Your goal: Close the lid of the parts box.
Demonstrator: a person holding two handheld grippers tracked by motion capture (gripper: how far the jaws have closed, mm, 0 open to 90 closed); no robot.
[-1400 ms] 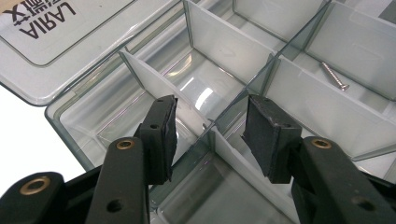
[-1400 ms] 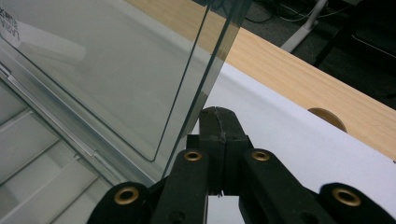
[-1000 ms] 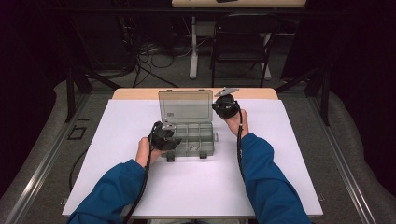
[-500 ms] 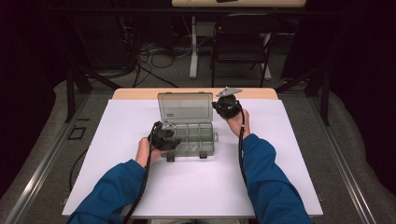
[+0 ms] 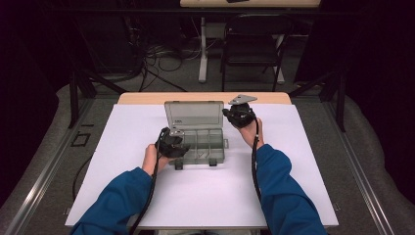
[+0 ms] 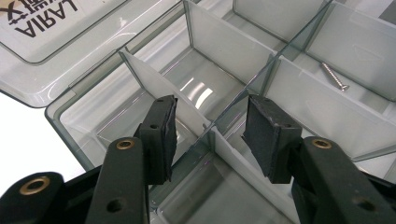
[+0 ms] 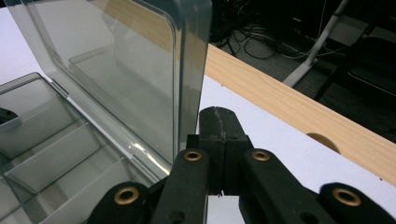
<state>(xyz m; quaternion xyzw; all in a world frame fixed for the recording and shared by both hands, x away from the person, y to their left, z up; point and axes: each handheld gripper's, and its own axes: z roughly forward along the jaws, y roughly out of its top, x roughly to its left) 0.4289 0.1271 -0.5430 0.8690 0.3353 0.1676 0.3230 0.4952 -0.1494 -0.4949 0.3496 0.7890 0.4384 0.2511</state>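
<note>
Smoky clear plastic organiser box sits near the middle of the white table cover, lid swung up and standing nearly upright on the far side. From my remote seat the high view has both hands on it, one at each side

Left gripper is parked over the near left corner of the box. In the left gripper view its jaws are partly open and straddle a thin inner divider right where it meets the crossing wall. I see a gap on both sides of that divider, so the pads aren't pressing on it, nothing is actually gripped

Right gripper is up at the far right corner, by the edge of the lid. Its own view shows the two jaws pressed flat together with nothing between them, tips just beside the lid's right edge. Whether they touch the lid I honestly can't tell from this angle

One small silver screw lies in a compartment toward the far right in the left gripper view. The other cells I can see look bare. There's a label with dark lettering on the inside of the lid

Wooden table edge pokes out past the white cover behind the box
</note>
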